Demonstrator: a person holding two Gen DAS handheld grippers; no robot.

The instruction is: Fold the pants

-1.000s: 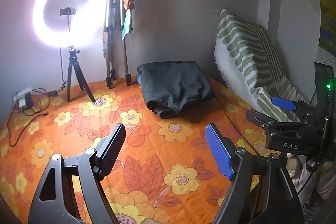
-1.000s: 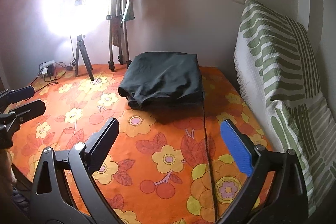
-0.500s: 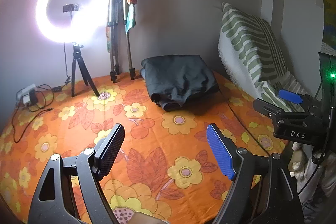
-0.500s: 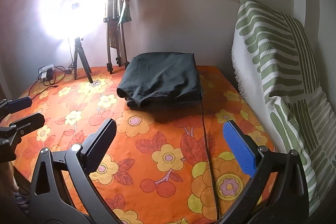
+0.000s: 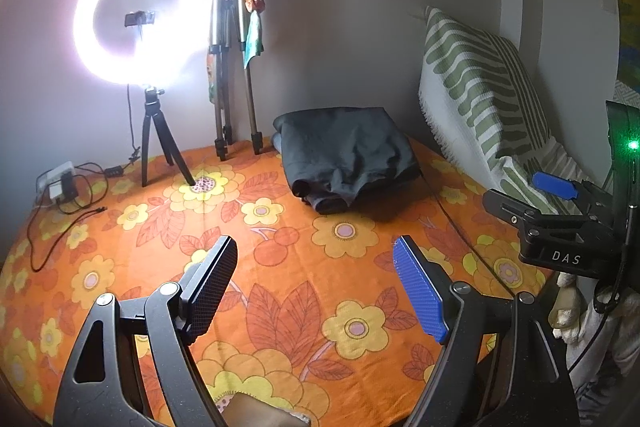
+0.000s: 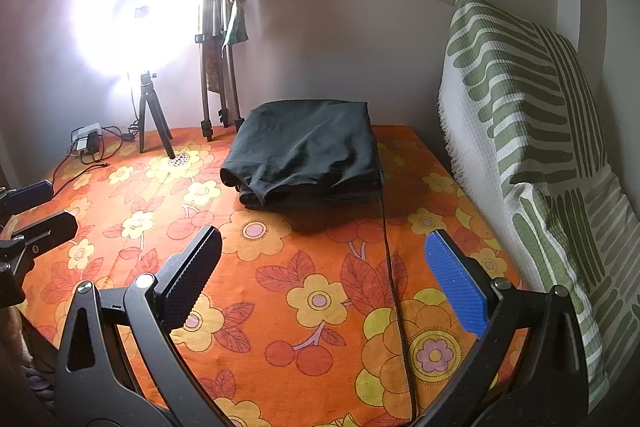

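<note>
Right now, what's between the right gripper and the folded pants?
Only bare floral bedsheet separates the right gripper from the pants; right wrist view shows a thin black cable alongside.

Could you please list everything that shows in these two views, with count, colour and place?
pants: one, dark, folded in a stack at the far side of the bedspread
bedspread: one, orange with yellow flowers, covering the whole surface
pillow: one, white with green stripes, leaning against the right wall
ring light: one, lit white, on a small black tripod at far left
tall tripod: one, metal, folded, against the back wall, cloth draped over its top
charger and cables: white and black, far left corner
thin black cable: one, running from the pants toward the near edge
left hand-held gripper: black and blue pads, open, empty
right hand-held gripper: black and blue pads, open, empty
</note>
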